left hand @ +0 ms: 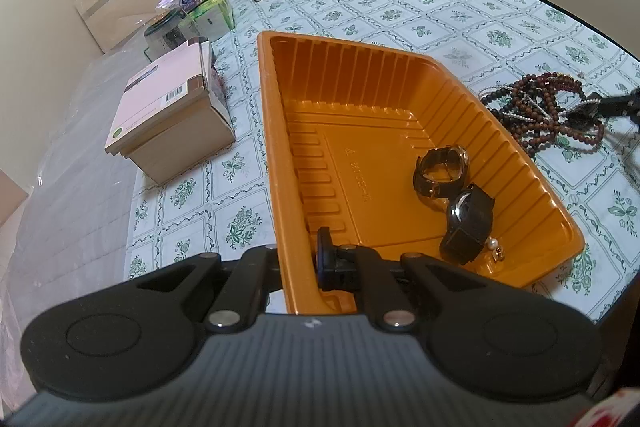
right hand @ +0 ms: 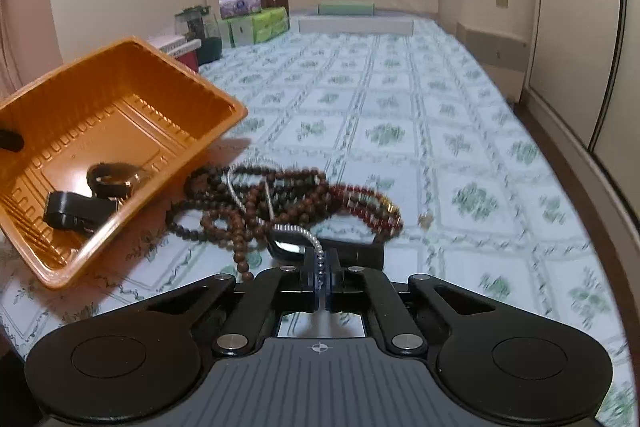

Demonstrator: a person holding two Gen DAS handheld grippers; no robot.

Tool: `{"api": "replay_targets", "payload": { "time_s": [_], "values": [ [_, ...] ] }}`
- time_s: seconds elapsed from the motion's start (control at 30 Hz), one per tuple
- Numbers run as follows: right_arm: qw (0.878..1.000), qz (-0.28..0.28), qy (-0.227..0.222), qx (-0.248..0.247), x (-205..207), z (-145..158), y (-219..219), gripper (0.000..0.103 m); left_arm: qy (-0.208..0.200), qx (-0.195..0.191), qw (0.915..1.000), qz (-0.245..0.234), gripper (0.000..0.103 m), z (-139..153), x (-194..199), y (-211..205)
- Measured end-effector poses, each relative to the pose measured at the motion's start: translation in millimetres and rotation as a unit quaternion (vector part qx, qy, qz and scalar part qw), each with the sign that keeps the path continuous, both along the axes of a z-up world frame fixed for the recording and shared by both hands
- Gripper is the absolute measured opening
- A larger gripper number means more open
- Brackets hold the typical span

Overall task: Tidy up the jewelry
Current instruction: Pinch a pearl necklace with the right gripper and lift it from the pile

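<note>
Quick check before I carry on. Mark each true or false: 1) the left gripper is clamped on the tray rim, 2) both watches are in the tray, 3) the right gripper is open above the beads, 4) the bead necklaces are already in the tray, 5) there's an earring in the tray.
1) True: the left gripper is shut on the orange tray rim.
2) True: the gold-cased watch and the black watch lie inside.
3) False: the right gripper is shut on the silver bead chain.
4) False: the bead necklaces lie on the tablecloth beside the tray.
5) True: a pearl earring lies by the black watch.
</note>
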State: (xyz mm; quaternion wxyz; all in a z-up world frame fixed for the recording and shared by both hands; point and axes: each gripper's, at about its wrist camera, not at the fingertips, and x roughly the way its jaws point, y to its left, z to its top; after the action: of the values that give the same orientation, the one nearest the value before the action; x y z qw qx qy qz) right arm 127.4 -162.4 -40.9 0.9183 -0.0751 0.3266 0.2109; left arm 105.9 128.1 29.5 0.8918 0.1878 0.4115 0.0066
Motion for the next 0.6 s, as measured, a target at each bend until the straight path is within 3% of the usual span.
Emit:
{"api": "replay_targets", "payload": {
  "time_s": [0.6],
  "values": [
    [0.989,0.049,-0.142,0.013,-11.5,113.1,8.2,0.002,-0.006,-0.006,1.0,-0.004,0.006,1.5,-1.5,1.5]
  ]
}}
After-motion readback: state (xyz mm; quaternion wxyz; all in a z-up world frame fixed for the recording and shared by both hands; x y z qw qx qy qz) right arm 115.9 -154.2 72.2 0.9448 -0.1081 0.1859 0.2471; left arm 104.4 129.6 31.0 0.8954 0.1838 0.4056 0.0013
